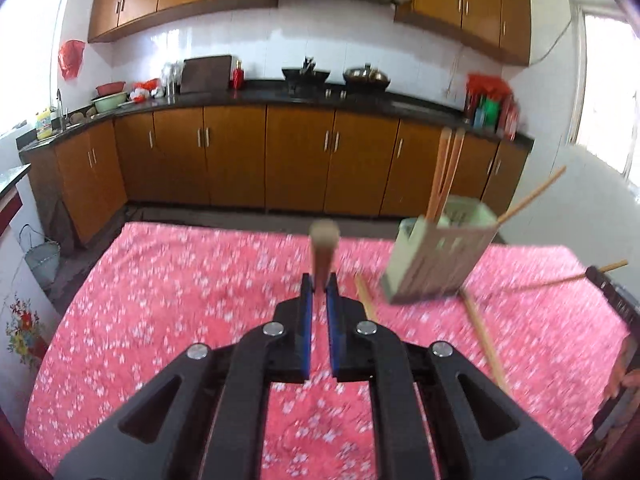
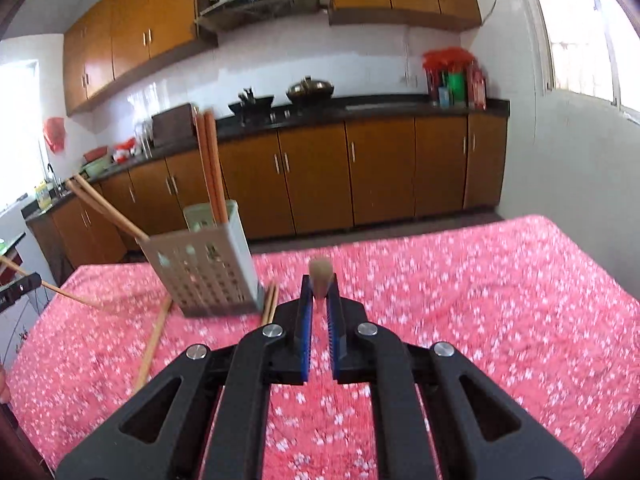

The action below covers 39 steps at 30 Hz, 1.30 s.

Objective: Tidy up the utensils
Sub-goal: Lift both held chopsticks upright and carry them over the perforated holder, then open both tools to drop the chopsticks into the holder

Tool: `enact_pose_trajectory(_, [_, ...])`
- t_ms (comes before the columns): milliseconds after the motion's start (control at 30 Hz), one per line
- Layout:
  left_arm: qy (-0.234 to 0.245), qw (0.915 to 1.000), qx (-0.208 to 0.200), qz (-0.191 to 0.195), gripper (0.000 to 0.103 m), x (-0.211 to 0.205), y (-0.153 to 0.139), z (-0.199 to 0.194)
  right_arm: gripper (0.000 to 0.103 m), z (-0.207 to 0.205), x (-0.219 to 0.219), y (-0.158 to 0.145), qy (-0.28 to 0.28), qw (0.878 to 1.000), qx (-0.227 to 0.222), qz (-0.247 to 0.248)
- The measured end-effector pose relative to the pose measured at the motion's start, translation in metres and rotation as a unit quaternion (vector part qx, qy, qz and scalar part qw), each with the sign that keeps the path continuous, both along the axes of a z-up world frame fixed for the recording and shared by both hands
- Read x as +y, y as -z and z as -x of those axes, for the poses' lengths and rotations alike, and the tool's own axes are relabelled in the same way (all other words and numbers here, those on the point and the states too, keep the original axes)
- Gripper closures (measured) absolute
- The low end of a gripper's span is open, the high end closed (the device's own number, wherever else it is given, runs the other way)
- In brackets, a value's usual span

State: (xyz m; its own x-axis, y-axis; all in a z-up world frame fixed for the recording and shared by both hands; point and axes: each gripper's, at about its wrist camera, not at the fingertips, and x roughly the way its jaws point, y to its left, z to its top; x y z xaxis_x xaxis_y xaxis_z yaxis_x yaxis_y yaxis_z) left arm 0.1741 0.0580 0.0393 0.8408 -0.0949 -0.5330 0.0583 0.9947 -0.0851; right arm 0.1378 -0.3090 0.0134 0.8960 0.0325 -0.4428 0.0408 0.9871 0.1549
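Orange kitchen cabinets line the wall behind a table under a pink flowered cloth. On it stands a pale slotted utensil holder with several chopsticks upright or leaning inside — loose chopsticks lie on the cloth at its foot, between the two tools. Left gripper is clamped on a wooden stick; right gripper likewise pinches a wooden stick end — both blurred.
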Motion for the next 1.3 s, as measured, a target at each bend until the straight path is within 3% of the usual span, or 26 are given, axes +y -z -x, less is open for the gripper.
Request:
enact_pose_trajectory(200, [0.023,0.9993,-0.017,0.024,0.095,-0.003,-0.026,0.003,0.095,0.000,-0.001,-0.021,-0.010,1.000,-0.024,-0.012])
enact_pose_trajectory(500, [0.085,0.9934,-0.064,0.043,0.095,-0.037,-0.070,0.023,0.095,0.009,0.003,-0.077,-0.076,0.990,-0.087,-0.079])
enact_pose_trajectory(800, [0.091,0.9845,-0.137,0.061,0.095,-0.082,-0.115,0.002,0.095,-0.012,0.029,-0.122,-0.075,0.978,-0.180,-0.069])
enact_pose_trajectory(1033, [0.069,0.9878,-0.133,0.040,0.095,-0.102,-0.104,-0.042,0.095,-0.050,0.043,-0.114,-0.062,0.977,-0.199,-0.051])
enact_pose_trajectory(1300, [0.063,0.9907,-0.110,0.051,0.095,-0.102,-0.071,-0.073,0.095,-0.086,0.051,-0.077,-0.057,0.988,-0.140,-0.035])
